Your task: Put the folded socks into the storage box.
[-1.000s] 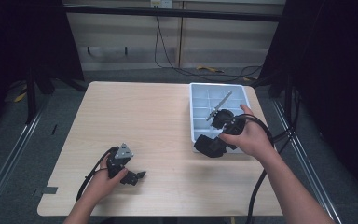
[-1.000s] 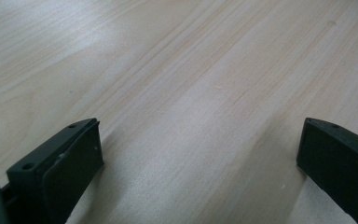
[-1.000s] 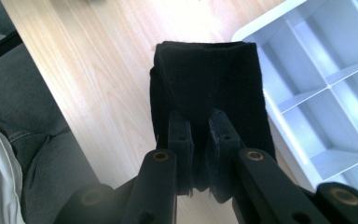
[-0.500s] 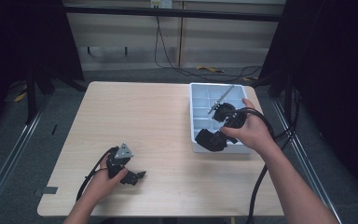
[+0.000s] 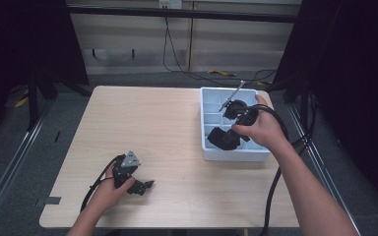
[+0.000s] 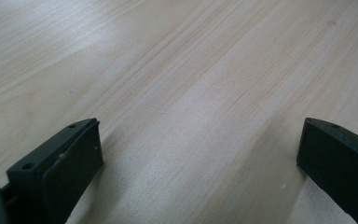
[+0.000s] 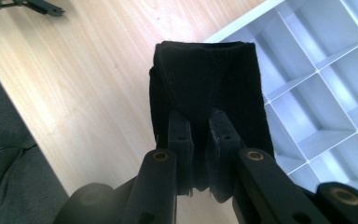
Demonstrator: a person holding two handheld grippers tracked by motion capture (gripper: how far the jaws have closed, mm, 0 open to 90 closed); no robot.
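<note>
Left gripper (image 5: 139, 186): resting idle on the desk (image 5: 177, 147), fingers spread, nothing between them. Right gripper (image 7: 199, 140): fingers clenched on a folded black cloth (image 7: 209, 93), carried over the divided tray's (image 5: 236, 155) near-left edge, likely for sorting into a compartment.

The right gripper (image 5: 225, 139), clamped on a folded black fabric piece (image 7: 209, 93), has drifted farther over the pale blue divided plastic tray (image 5: 211, 151), carrying the fabric along between its jaws, away from the tray's near wall.
</note>
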